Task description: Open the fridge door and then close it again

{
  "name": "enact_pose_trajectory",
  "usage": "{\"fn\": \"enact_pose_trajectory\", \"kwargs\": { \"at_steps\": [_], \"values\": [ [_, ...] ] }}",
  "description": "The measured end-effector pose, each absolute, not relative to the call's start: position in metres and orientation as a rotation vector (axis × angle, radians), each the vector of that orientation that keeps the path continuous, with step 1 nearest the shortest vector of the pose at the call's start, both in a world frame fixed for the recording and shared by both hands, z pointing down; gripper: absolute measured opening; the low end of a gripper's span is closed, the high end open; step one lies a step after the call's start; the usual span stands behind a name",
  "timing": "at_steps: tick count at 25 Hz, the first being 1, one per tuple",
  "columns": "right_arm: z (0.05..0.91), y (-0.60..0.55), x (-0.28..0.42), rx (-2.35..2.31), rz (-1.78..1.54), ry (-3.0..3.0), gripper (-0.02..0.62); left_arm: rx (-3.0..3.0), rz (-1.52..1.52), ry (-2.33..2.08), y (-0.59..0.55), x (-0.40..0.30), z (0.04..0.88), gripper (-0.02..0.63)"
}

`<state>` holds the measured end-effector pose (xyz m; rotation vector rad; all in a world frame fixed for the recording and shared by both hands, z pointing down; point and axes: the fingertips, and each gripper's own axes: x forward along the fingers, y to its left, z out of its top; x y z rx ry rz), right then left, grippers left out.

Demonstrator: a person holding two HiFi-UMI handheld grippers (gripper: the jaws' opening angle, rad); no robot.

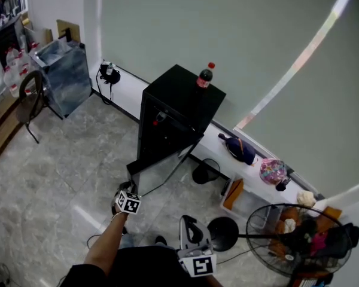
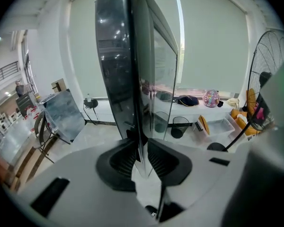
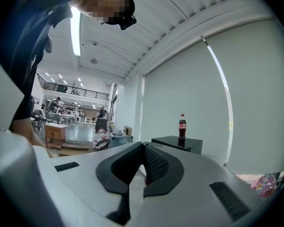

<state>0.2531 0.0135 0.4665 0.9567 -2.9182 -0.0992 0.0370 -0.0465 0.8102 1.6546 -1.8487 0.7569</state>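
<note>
Here, red-labelled bottle (image 1: pixel 204 78) tops fridge (image 1: pixel 178 97); left hand-held gripper (image 2: pixel 141 157) clamps door (image 2: pixel 116 70).

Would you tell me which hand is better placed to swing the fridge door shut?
Left. The left tongs grip the open door by its edge; the right tongs are shut on nothing, clear of the fridge.

The fridge door (image 2: pixel 118 56) runs off the top edge of the left gripper view. From the head view it screens the inside of the fridge (image 1: pixel 179 100). The bottle (image 1: pixel 204 76) has a label too small to read, and the pink thing (image 1: pixel 273 171) on the counter (image 1: pixel 212 141), perhaps a bag, is too small to tell.
</note>
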Motion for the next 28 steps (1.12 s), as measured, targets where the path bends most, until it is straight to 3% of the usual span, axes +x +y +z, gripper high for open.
{"fn": "enact_pose_trajectory", "kwargs": {
  "at_steps": [28],
  "values": [
    [0.471, -0.006, 0.356, 0.576, -0.084, -3.057, 0.009, 1.364, 0.589, -2.031, -0.014, 0.146, 0.808, 0.067]
  ]
}}
